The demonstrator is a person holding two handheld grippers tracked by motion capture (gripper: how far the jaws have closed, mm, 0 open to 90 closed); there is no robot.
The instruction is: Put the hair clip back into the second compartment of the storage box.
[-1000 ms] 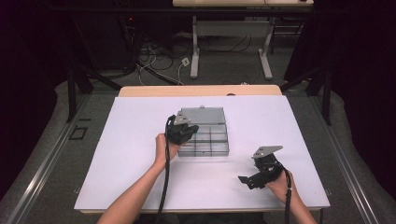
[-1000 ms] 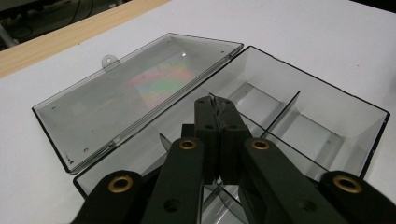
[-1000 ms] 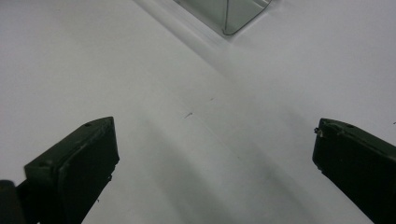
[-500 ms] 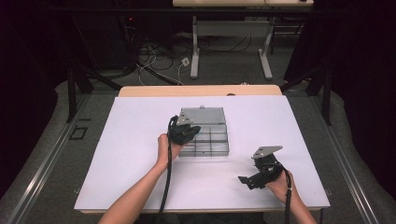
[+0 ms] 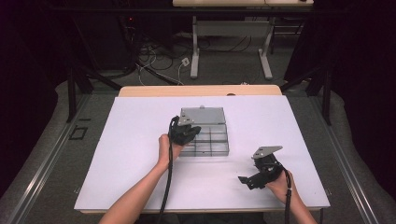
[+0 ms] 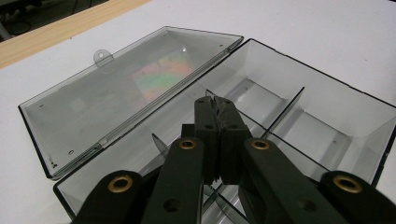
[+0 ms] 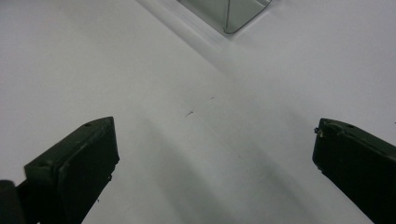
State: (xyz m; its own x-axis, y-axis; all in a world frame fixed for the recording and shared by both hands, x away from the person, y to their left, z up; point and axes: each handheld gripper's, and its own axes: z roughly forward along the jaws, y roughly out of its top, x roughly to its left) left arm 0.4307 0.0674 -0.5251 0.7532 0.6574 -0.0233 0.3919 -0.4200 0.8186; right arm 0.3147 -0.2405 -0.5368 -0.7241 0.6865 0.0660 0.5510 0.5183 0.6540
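A clear plastic compartment box (image 5: 212, 142) lies in the middle of the white table, its lid (image 5: 203, 115) folded back flat behind it. In the left gripper view the lid (image 6: 126, 93) is open and the dividers (image 6: 280, 114) show empty compartments. My left gripper (image 5: 190, 134) hangs over the box's left end; its jaws are shut, pads pressed together with nothing visible between them (image 6: 215, 106). My right gripper (image 5: 243, 180) rests low over the bare table at the front right, apart from the box. Its jaws stand wide open (image 7: 215, 135) with nothing between them.
The white table top (image 5: 130, 140) has a wooden strip (image 5: 201, 90) along its far edge. A corner of the box (image 7: 233, 11) lies ahead of the right gripper. Beyond the table are table legs and cables on a dark floor (image 5: 187, 60).
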